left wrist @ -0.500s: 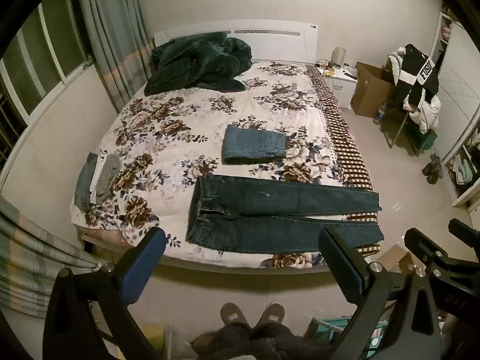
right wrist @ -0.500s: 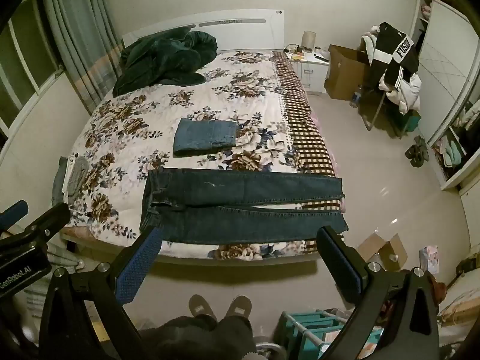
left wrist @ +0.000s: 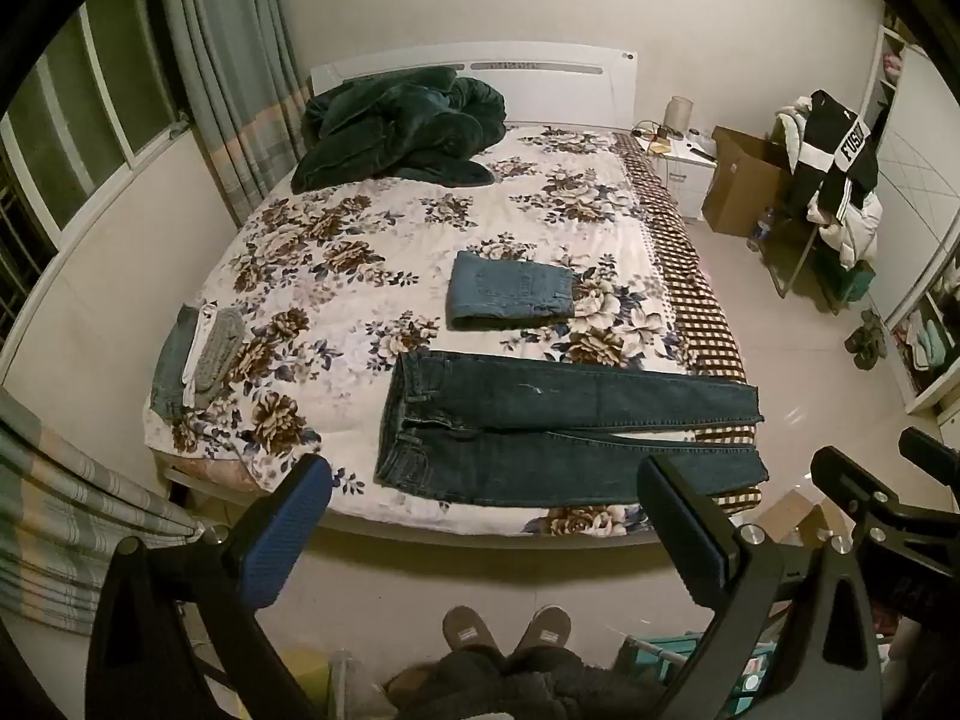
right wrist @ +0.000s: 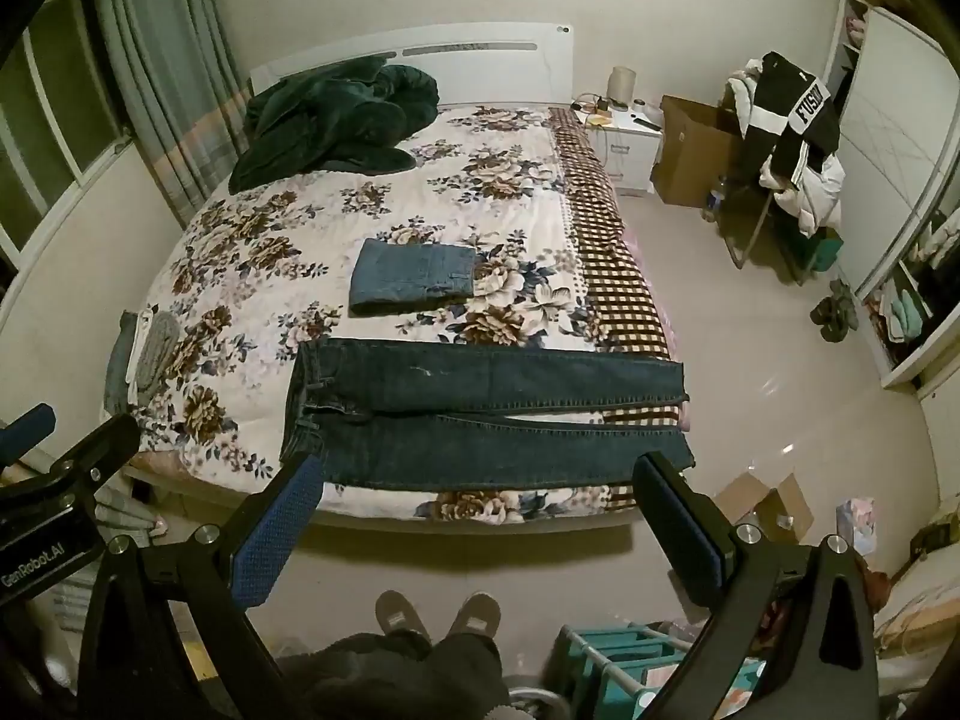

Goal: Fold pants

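A: Where are the pants?
B: The dark jeans lie flat across the near end of the bed, waistband toward the window side, both legs stretched out straight toward the checked edge of the bedding. The legs sit side by side with a thin gap between them, and the cuffs reach right to the bed's side edge.

A: And the two grippers?
B: Both are held above the floor short of the bed, tilted down toward it. The left gripper has its fingers spread as wide as they go, with nothing between them. The right gripper is the same: wide apart, empty, not touching the denim.

A: Anything else on the bed?
B: A lighter pair of folded jeans sits just beyond the dark pair, near the middle. A small stack of folded clothes lies at the corner by the window. A rumpled dark green blanket is heaped against the headboard.

A: And the person?
B: Only the slippers show, planted on the floor in front of the bed's near edge.
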Available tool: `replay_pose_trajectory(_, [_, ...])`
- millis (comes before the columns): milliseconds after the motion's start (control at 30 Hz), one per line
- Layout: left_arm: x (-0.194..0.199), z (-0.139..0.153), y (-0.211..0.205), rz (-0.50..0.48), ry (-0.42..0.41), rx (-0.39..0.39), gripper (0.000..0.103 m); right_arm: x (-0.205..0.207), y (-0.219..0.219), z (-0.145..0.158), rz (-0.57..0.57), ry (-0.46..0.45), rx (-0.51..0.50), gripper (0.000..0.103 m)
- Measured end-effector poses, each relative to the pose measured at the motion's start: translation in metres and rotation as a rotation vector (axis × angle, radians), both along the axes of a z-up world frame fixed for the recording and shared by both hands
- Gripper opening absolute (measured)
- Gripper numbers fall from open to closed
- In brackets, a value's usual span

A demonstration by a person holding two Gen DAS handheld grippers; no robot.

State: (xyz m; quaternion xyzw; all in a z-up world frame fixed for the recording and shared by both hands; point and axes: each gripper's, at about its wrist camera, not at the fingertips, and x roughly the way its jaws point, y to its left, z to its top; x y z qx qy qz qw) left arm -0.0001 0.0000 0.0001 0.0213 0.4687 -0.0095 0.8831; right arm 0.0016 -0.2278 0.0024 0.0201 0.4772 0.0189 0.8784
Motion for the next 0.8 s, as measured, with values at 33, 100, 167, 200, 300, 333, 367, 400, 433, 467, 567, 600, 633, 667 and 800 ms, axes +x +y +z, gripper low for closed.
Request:
replay_pose_trajectory(33, [0.0,0.0,0.0,0.002,-0.001,0.001,0.103,0.0,0.0,0.0,0.0,0.0,0.001,0.103])
replay_pose_trajectory(100, [0.0,0.0,0.0,0.0,0.0,-0.001,0.103,0.0,0.0,0.0,-0.001,-0.001,-0.002,0.103])
replay_pose_trajectory(167, [0.0,0.0,0.0,0.001,-0.002,0.001,0.103,0.0,0.0,0.0,0.0,-0.001,-0.003,0.103])
replay_pose_trajectory(200, [0.0,0.0,0.0,0.0,-0.001,-0.001,0.103,0.0,0.0,0.0,-0.001,0.0,-0.002,0.103])
replay_pose_trajectory(300, [0.0,0.0,0.0,-0.001,0.0,-0.001,0.103,0.0,0.0,0.0,-0.001,-0.001,-0.006,0.103])
replay_pose_trajectory(333, [0.0,0.0,0.0,0.0,0.001,-0.001,0.103,0.0,0.0,0.0,-0.001,-0.002,-0.007,0.103])
replay_pose_trajectory(367, [0.0,0.0,-0.001,0.0,0.002,-0.001,0.103,0.0,0.0,0.0,0.0,-0.002,-0.007,0.103])
replay_pose_trajectory(400, [0.0,0.0,0.0,0.0,0.0,-0.002,0.103,0.0,0.0,0.0,0.002,-0.001,-0.007,0.103])
replay_pose_trajectory(433, [0.0,0.0,0.0,0.0,-0.001,-0.001,0.103,0.0,0.0,0.0,0.001,-0.002,-0.009,0.103])
replay_pose_trajectory(467, [0.0,0.0,0.0,0.0,-0.002,0.0,0.103,0.0,0.0,0.0,-0.001,-0.003,-0.009,0.103])
replay_pose_trajectory(567, [0.0,0.0,0.0,0.0,0.001,-0.002,0.103,0.001,0.002,0.004,-0.002,-0.005,-0.011,0.103])
replay_pose_trajectory(600, [0.0,0.0,0.0,0.001,-0.001,-0.001,0.103,0.001,0.002,0.004,-0.002,-0.005,-0.011,0.103])
replay_pose_trajectory(633, [0.0,0.0,0.0,0.001,-0.001,-0.002,0.103,0.001,0.003,0.004,-0.001,-0.005,-0.011,0.103])
replay_pose_trajectory(667, [0.0,0.0,0.0,0.0,-0.001,-0.004,0.103,0.001,0.003,0.004,-0.001,-0.005,-0.014,0.103])
replay_pose_trajectory(800, [0.0,0.0,0.0,0.0,-0.003,-0.004,0.103,0.005,0.006,0.01,0.0,-0.007,-0.015,0.103])
